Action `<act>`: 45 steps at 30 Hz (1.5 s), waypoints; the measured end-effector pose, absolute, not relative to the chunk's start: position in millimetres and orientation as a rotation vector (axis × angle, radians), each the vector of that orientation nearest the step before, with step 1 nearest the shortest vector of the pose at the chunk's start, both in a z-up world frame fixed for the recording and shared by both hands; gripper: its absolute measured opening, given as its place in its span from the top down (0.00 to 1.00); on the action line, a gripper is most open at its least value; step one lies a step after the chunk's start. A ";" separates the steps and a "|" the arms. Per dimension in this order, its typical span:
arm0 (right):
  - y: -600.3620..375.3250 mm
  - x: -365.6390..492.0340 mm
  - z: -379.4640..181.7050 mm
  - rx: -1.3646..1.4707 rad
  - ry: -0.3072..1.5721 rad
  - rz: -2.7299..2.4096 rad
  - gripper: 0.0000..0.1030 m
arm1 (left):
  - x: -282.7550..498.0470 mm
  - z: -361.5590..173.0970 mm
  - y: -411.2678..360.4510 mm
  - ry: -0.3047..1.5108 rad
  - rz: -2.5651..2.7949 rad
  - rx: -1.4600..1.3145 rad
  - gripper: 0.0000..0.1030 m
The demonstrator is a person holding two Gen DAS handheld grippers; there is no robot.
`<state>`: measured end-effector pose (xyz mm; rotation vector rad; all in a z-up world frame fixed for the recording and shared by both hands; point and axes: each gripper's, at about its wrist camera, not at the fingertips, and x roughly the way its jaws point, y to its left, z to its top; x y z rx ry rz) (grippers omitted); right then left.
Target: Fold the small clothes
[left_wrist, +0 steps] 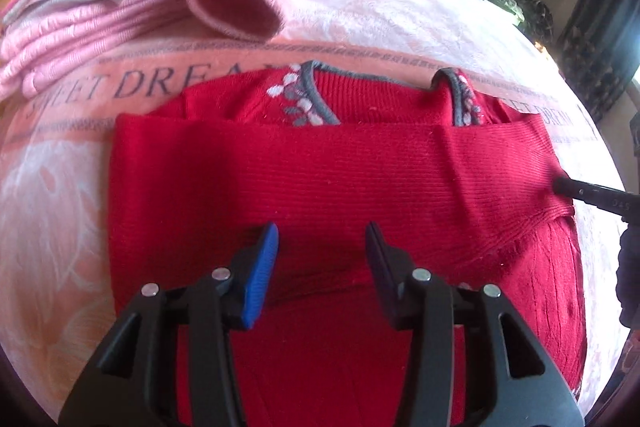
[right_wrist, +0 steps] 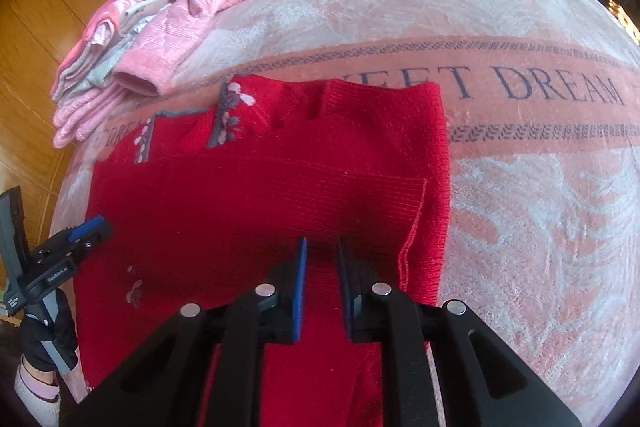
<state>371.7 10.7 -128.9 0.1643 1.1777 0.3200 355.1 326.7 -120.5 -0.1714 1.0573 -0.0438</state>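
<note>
Bed [right_wrist: 520,7] covered with a pink blanket [left_wrist: 360,23] printed "SWEET DREAM"; everything lies on it.

Red sweater [left_wrist: 320,171] lies flat in the middle of the blanket, neckline with grey trim and white flower embroidery [left_wrist: 300,99] at the far end. A sleeve [left_wrist: 500,155] is folded across the chest as a horizontal band just below the neckline. The right-hand side also looks folded in, with a straight edge in the right wrist view.

Pile of pink and grey clothes [left_wrist: 100,7] sits at the far left, well apart from the sweater; some look already folded, a pink cuff faces the camera.

Left gripper [left_wrist: 322,255] hovers over the lower body of the sweater, fingers spread wide, holding nothing. Right gripper [right_wrist: 322,267] is low over the sweater's right part near the sleeve seam, fingers parted by a narrow gap, nothing visibly pinched; contact with the knit is unclear.

Judgement: mid-fold, sleeves in, body not yet folded up. Next move likely calls for both grippers pinching the hem end, out of view near the cameras, and carrying it up toward the neckline, keeping the sleeve band from sliding.
</note>
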 end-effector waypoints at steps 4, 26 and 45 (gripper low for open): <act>-4.9 374.4 -146.5 0.267 1.211 0.338 0.87 | 354.4 -128.6 330.3 1.056 -0.048 -0.168 0.56; -30.5 176.9 -97.1 0.143 1.177 0.475 0.57 | 163.2 -86.8 383.3 1.190 -0.027 -0.275 0.37; -60.4 21.9 -132.4 0.151 1.285 0.418 0.53 | 4.2 -129.7 375.0 1.310 -0.078 -0.413 0.34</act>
